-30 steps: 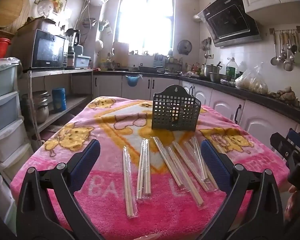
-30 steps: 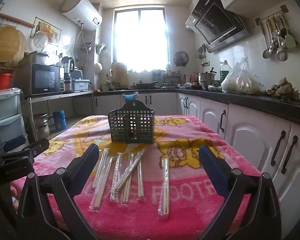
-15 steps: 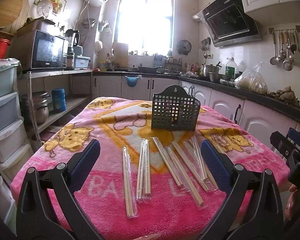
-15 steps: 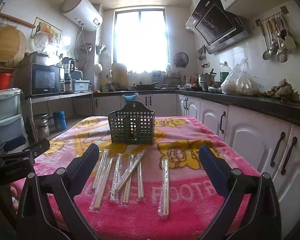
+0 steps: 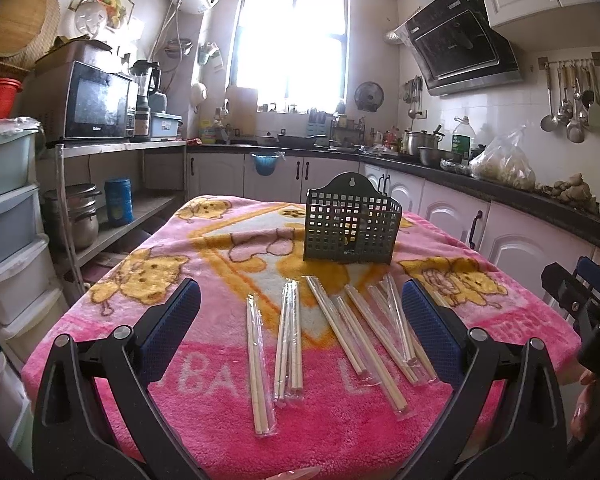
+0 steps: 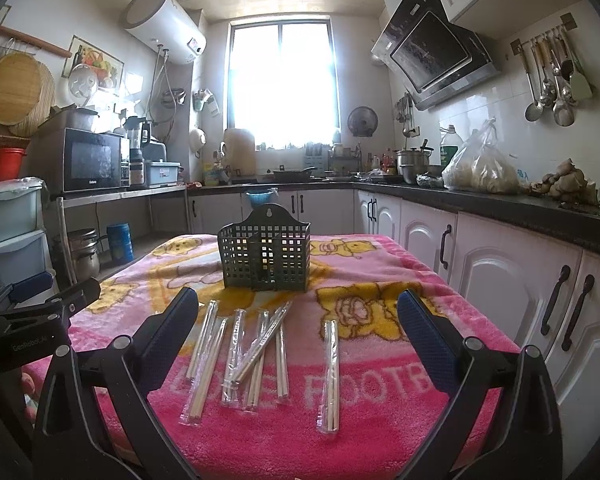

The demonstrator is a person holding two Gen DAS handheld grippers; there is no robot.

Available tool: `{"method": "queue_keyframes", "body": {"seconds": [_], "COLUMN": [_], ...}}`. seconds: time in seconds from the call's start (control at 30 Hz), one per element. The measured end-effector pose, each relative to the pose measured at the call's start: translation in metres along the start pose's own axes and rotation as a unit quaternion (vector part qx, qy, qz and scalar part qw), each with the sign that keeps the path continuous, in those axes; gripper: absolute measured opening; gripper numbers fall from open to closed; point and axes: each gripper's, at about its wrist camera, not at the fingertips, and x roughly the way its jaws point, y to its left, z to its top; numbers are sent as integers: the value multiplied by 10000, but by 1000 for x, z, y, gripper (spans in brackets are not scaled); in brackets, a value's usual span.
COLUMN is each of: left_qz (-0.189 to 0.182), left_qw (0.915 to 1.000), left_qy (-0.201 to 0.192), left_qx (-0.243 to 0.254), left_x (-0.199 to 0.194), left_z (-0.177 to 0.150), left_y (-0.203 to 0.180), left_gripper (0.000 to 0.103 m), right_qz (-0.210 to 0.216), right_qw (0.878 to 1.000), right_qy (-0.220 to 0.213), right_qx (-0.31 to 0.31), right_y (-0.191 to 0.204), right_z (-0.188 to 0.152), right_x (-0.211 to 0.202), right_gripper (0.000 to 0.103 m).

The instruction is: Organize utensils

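Right wrist view: hovering wide open, right gripper (image 6: 298,320) facing wrapped chopsticks (image 6: 331,372) lying lengthwise near-to-far, holder (image 6: 265,256) beyond; left gripper (image 5: 300,312) likewise open, empty.

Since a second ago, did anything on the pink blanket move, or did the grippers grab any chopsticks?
Nothing visibly changed. The left hand-held gripper and the right hand-held gripper both hang open above the table with nothing between their fingers. The wrapped chopsticks lie where they were on the pink blanket, and the dark utensil basket stands empty in the same spot behind them.
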Motion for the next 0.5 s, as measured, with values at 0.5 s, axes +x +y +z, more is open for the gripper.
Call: {"method": "queue_keyframes", "body": {"seconds": [0.5], "left_qz": [4], "left_qw": [10000], "left_qy": [-1], "left_qx": [0], "left_x": [0], "left_z": [1], "left_y": [0], "left_gripper": [92], "right_qz": [23], "right_qw": [10000], "right_qy": [-23], "right_qx": [4], "right_y": [2], "right_z": [0], "right_x": [-2], "right_gripper": [97]}}
